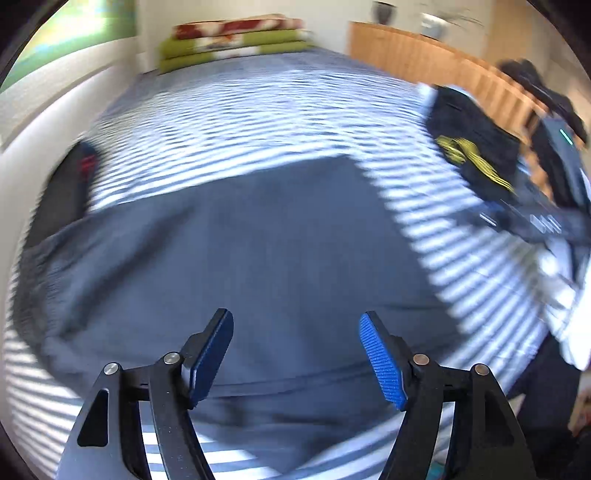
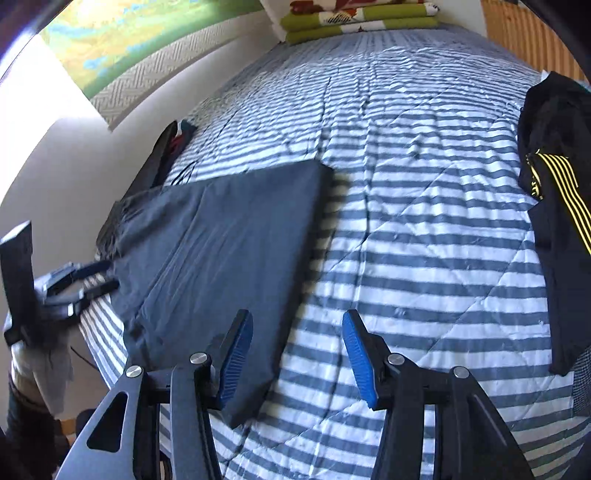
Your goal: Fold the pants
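Left claw (image 1: pixel 296 356): nearest the left camera; blue pads (image 1: pixel 382 363) stand wide apart with nothing between them, hovering above the pants.
Right claw (image 2: pixel 297 360): pads parted, gripping nothing; it hangs over the near right edge of the pants, its left pad above the cloth and its right pad above bare bedspread.
Pants (image 2: pixel 221 251): one dark grey pair, lying flat on the bed as a folded rectangle, near the bed's left side and the near edge; a shadow runs along its right edge.
Bed (image 2: pixel 424 240): one, covered by a blue-and-white striped quilted bedspread.
Black garment (image 2: pixel 554 206): one, with yellow stripes, lying at the bed's right side, well apart from the pants.
Blankets (image 2: pixel 358 18): one folded stack at the far end of the bed, green with red and white pattern.
Dark item by wall (image 2: pixel 166 151): wedged between the bed's left side and the wall, just beyond the pants; black with a bit of red; what it is cannot be told.
Wall (image 2: pixel 55 147): white, on the left, with a green and yellow hanging (image 2: pixel 122 40) above.
Wood panel (image 1: pixel 424 55): slatted, behind the bed's far right corner.
In the way: nothing lies on the pants; left view is blurred.
Claws counted: two, each also visible at the edge of the other's view.
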`<state>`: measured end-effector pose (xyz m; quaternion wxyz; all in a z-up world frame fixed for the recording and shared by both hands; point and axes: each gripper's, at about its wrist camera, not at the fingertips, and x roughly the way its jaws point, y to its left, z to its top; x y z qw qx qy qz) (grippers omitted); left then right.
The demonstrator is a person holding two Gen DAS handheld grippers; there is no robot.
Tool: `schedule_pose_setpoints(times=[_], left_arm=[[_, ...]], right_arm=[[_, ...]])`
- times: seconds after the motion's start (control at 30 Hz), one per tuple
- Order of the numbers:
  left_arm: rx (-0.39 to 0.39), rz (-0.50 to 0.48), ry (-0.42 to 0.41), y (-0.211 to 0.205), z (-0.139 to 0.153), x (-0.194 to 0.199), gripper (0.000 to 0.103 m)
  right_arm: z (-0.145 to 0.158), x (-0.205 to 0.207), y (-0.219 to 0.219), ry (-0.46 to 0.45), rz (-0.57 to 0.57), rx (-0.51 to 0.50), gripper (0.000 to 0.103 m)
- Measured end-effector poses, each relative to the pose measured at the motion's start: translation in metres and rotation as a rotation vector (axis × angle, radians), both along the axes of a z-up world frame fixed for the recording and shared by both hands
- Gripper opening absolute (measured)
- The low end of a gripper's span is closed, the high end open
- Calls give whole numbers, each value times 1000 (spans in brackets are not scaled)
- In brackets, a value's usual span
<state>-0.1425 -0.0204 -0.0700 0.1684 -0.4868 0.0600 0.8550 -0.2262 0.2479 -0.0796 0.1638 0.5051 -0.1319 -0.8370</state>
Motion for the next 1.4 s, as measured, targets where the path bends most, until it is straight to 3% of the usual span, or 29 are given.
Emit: schedule_pose_setpoints(times=[0.13,0.2,0.23,0.27,0.33,0.37,0.43,0.47,0.5,0.63,0.7,0.87,0.93,1.03,1.1,1.23,1.4], left_arm=[[-29,-137,24,85,-20,20,74],[-36,-167,-20,109,-38,19,60],[-37,-185,-82,117,-51,19,42],[-54,-198,-112,124,-59,22,41],[-110,-216,-56,134,-59,33,43],[-100,-206,-64,135,-56,35,45],[-71,-130,-34,128,-46,34,58],[-84,-98,0,128,-42,33,69],[-116,-79,26,130,-42,32,74],[-183,-95,-11,147,-63,27,74],[-201,-102,9,150,-66,31,74],[-184,-129,8,147,-70,35,74],[-174,-157,4,150,-70,35,66],[-162,-171,0,144,-65,39,36],[-160,-164,-1,142,-62,39,13],[-111,-134,-15,134,-52,37,7],[-28,-104,-9,125,-28,43,6]], right_arm=[[3,-10,18,51,-65,5,47],[5,-13,20,36,-64,23,47],[5,-15,23,31,-58,24,47],[5,-16,24,18,-48,27,47],[5,-23,28,-16,-36,32,47],[6,-27,30,-31,-30,25,47],[5,-30,31,-44,-15,16,47],[6,-35,31,-51,-5,13,47],[5,-41,30,-62,8,6,47],[-10,-80,25,-131,8,-72,47],[-24,-100,21,-173,1,-121,47],[-45,-135,4,-193,-6,-156,46],[-51,-146,-1,-211,-9,-187,46],[-58,-161,-3,-228,-34,-223,43],[-63,-168,-2,-239,-52,-257,33],[-70,-176,-3,-265,-75,-309,8],[-55,-169,-6,-210,-72,-281,3]])
